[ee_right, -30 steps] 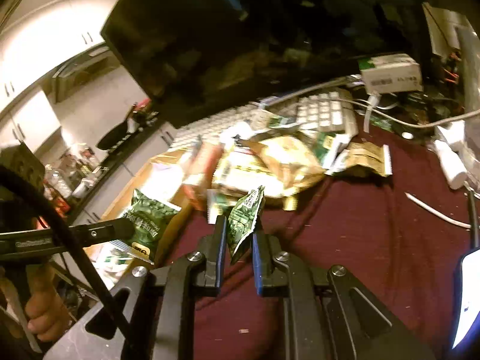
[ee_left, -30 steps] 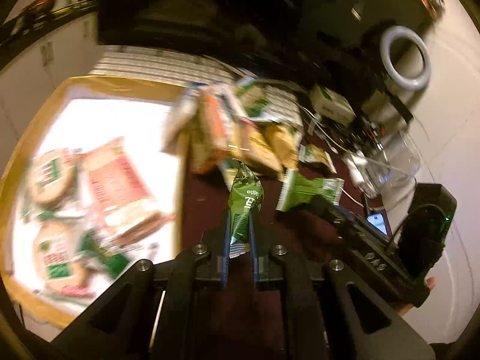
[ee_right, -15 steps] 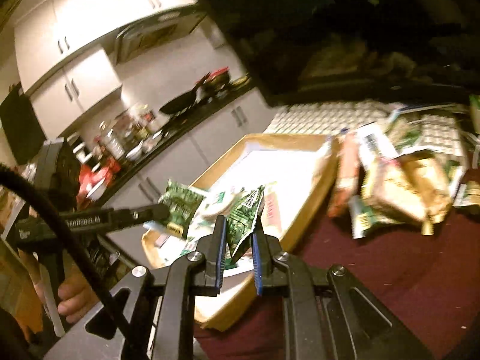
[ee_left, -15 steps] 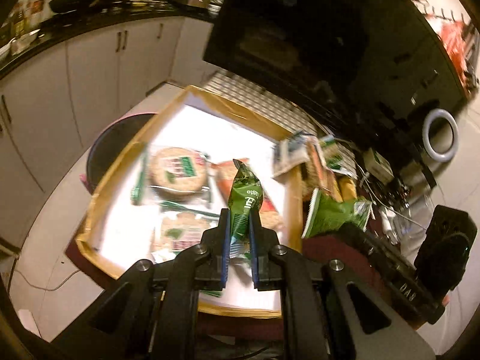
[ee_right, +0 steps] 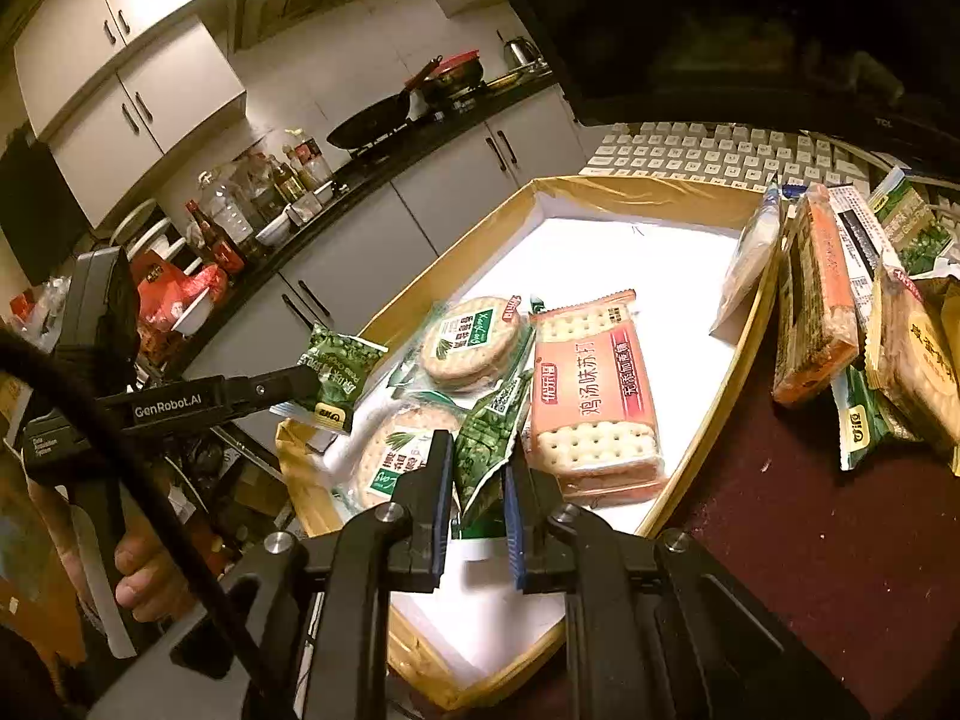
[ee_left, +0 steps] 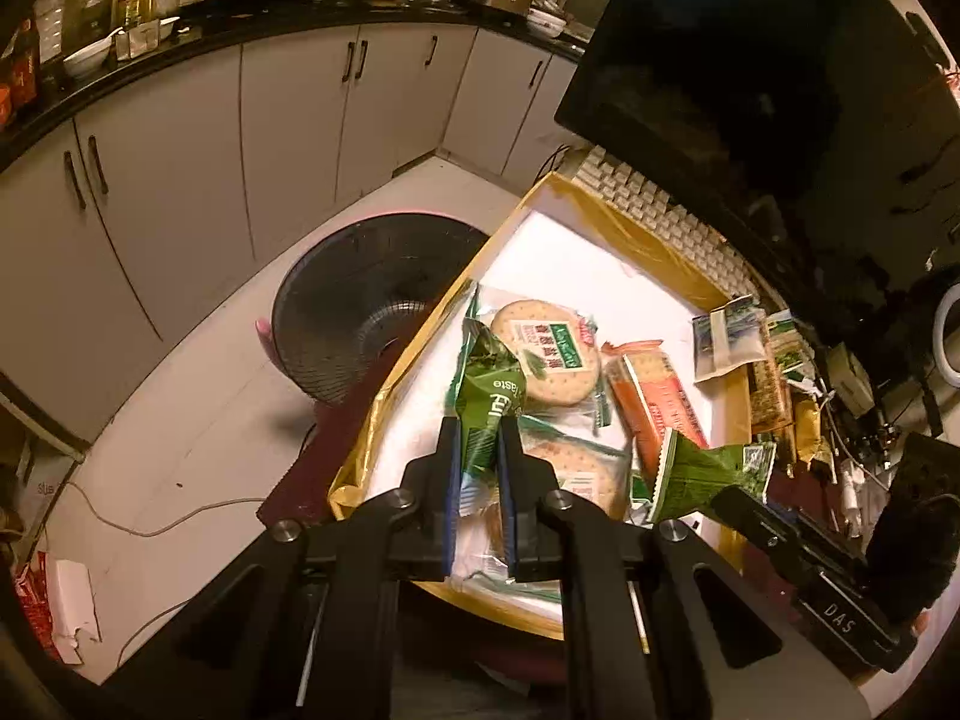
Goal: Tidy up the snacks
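Snacks [ee_right: 591, 396] in tray [ee_right: 636, 189]; maroon tablecloth [ee_right: 798, 540]; kitchen cabinets [ee_left: 288, 120]

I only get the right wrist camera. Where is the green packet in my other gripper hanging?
Observer: The left gripper pinches its green packet by one end. In its own camera the packet lines up over a round cracker pack inside the box.
Operator: What's on the floor next to the box?
Observer: A black fan, just past the box's left wall.
Operator: Anything else I'm missing?
Observer: A white ring light at the far right edge.
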Motion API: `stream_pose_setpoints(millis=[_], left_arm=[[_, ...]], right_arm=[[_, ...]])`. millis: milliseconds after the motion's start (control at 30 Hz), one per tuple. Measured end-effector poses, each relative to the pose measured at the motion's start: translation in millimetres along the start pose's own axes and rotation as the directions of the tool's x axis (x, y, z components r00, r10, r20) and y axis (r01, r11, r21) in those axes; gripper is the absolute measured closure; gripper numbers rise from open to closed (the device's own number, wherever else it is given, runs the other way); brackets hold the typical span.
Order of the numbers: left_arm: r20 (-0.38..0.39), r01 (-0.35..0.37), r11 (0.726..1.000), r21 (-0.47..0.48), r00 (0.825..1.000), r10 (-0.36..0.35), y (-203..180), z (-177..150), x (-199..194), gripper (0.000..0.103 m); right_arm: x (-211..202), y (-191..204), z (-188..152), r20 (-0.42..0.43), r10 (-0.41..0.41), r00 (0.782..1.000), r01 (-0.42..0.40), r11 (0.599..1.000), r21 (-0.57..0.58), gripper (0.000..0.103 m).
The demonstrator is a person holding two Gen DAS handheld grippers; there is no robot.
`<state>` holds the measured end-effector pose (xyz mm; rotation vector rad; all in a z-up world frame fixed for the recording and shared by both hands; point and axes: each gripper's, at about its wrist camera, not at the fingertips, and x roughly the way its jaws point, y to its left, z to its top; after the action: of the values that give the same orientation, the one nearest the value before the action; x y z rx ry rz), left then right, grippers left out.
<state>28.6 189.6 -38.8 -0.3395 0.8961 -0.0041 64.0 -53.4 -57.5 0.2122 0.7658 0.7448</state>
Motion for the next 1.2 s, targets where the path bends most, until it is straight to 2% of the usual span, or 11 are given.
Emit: stream_pose_setpoints(millis=[200, 300, 333, 400, 433, 467, 600, 767, 967, 1067, 1200], left_arm=[[-0.016, -0.063, 0.997, 0.035, 0.998, 0.064, -5.8, -2.6, 9.3, 0.090], [-0.005, -0.096, 0.994, 0.055, 0.995, 0.096, -12.3, -6.0, 13.0, 0.088], [-0.008, -0.075, 0.996, 0.052, 0.997, 0.076, -12.6, -6.8, 13.4, 0.077], [0.002, -0.056, 0.998, 0.040, 0.998, 0.056, -14.2, -7.5, 11.0, 0.043], [0.030, -0.052, 0.998, 0.034, 0.998, 0.051, -15.5, -8.8, 6.3, 0.025], [0.065, -0.054, 0.998, 0.032, 0.997, 0.052, -18.1, -10.5, 0.6, 0.019], [0.161, -0.098, 0.991, 0.095, 0.983, 0.082, -40.4, -17.9, -16.9, 0.018], [0.167, -0.012, 0.987, 0.162, 0.986, -0.016, -75.6, -26.1, -25.3, 0.017], [0.123, 0.124, 0.972, 0.201, 0.981, -0.150, -117.2, -31.5, -24.4, 0.016], [0.049, 0.189, 0.954, 0.232, 0.977, -0.206, -139.9, -30.5, -14.8, 0.016], [-0.007, 0.207, 0.944, 0.257, 0.977, -0.212, -163.7, -32.6, -2.8, 0.016]], right_arm=[[-0.3, 1.6, -3.4, -0.003, -0.017, 1.000, 0.017, 1.000, -0.008, 0.085], [-1.3, -1.6, -3.1, -0.004, -0.027, 1.000, 0.027, 1.000, 0.004, 0.073], [-2.6, -2.3, -2.8, -0.001, -0.031, 1.000, 0.031, 0.999, 0.008, 0.061], [-12.7, -3.0, -2.0, 0.039, -0.044, 0.998, 0.043, 0.999, 0.011, 0.040], [-16.9, -3.6, -2.3, 0.057, -0.048, 0.997, 0.048, 0.999, 0.013, 0.035], [-26.4, -3.5, -2.9, 0.088, -0.047, 0.995, 0.046, 0.999, 0.010, 0.035], [-52.5, -10.6, -8.4, 0.150, -0.031, 0.988, 0.029, 1.000, 0.012, 0.035], [-76.4, -44.1, -20.1, 0.172, -0.076, 0.982, 0.060, 0.994, 0.096, 0.035], [-107.7, -82.6, -31.2, 0.191, -0.179, 0.965, 0.145, 0.973, 0.181, 0.035], [-120.9, -101.9, -29.8, 0.193, -0.223, 0.956, 0.178, 0.959, 0.222, 0.035], [-126.5, -127.6, -17.7, 0.169, -0.248, 0.954, 0.200, 0.945, 0.259, 0.035]])
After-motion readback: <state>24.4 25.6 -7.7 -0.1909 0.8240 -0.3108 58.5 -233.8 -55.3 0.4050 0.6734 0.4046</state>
